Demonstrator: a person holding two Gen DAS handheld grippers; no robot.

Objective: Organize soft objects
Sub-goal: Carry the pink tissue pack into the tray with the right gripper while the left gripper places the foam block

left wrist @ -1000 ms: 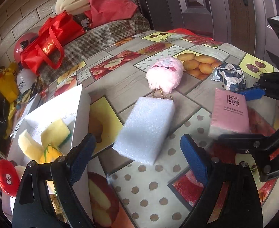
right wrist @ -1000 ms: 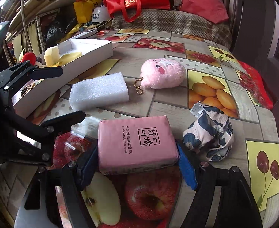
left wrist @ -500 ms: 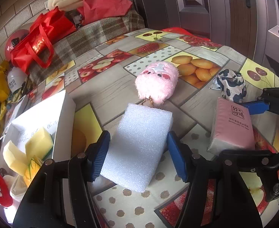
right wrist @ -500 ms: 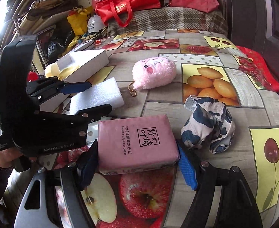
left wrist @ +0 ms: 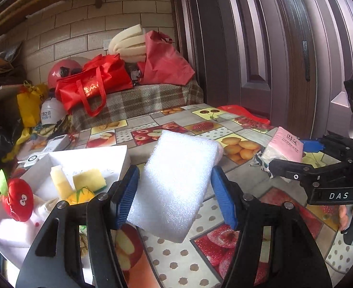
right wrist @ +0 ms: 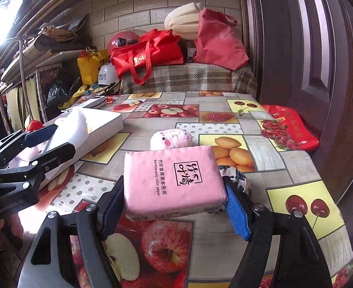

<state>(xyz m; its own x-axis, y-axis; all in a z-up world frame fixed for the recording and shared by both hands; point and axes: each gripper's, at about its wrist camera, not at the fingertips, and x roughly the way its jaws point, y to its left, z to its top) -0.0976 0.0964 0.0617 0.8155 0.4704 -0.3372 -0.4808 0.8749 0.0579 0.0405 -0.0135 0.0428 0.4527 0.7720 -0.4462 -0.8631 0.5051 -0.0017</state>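
White foam block point(left wrist: 176, 182) sits clamped between the 2 blue pads of the left gripper point(left wrist: 174, 194), raised off the fruit-print tablecloth point(left wrist: 166, 264), likely bound for the white box point(left wrist: 85, 158) at 9 o'clock where yellow sponges point(left wrist: 87, 180) already lie. The right gripper point(right wrist: 174, 199) is likewise closed on the pink tissue pack point(right wrist: 171, 180), lifted clear, probably so both go together.

Bright daylight, blown-out glare upper left, fisheye-warped edges
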